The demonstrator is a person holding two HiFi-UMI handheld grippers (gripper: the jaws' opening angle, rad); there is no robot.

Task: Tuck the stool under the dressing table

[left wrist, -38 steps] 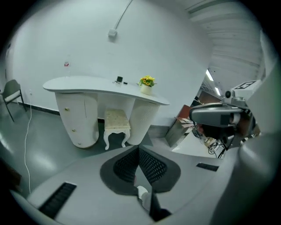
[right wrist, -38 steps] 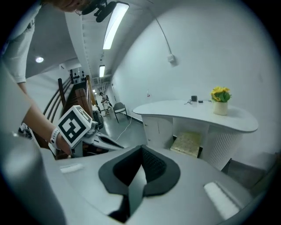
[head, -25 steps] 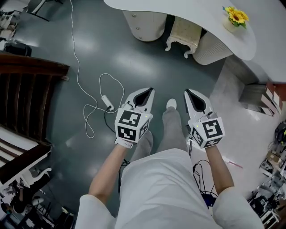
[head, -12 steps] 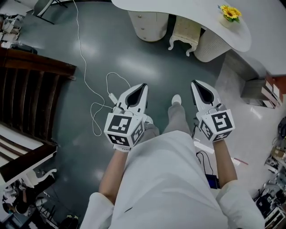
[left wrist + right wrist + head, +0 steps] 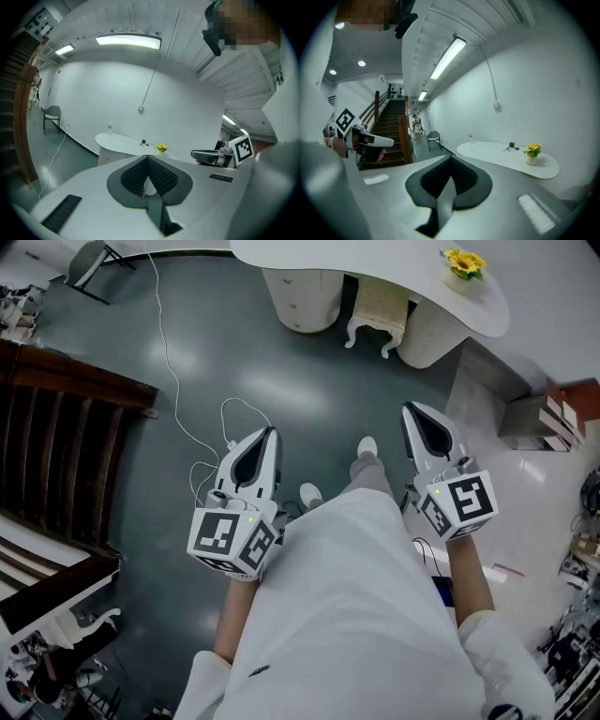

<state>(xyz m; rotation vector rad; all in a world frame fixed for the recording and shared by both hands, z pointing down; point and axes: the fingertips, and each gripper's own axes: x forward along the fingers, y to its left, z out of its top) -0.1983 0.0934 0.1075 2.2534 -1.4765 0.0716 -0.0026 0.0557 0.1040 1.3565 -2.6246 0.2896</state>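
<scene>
Stool (image 5: 380, 307) half-hidden under dressing table (image 5: 309, 255)

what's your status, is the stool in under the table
Left gripper and right gripper shut, empty. Stool between dressing table pedestals, front legs showing. White cable on floor, left of path.

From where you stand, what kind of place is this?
Probably a test or recording hall, not a home: a white dressing table stands on a grey floor, a wooden staircase rises nearby, and a loose cable crosses the floor.
</scene>
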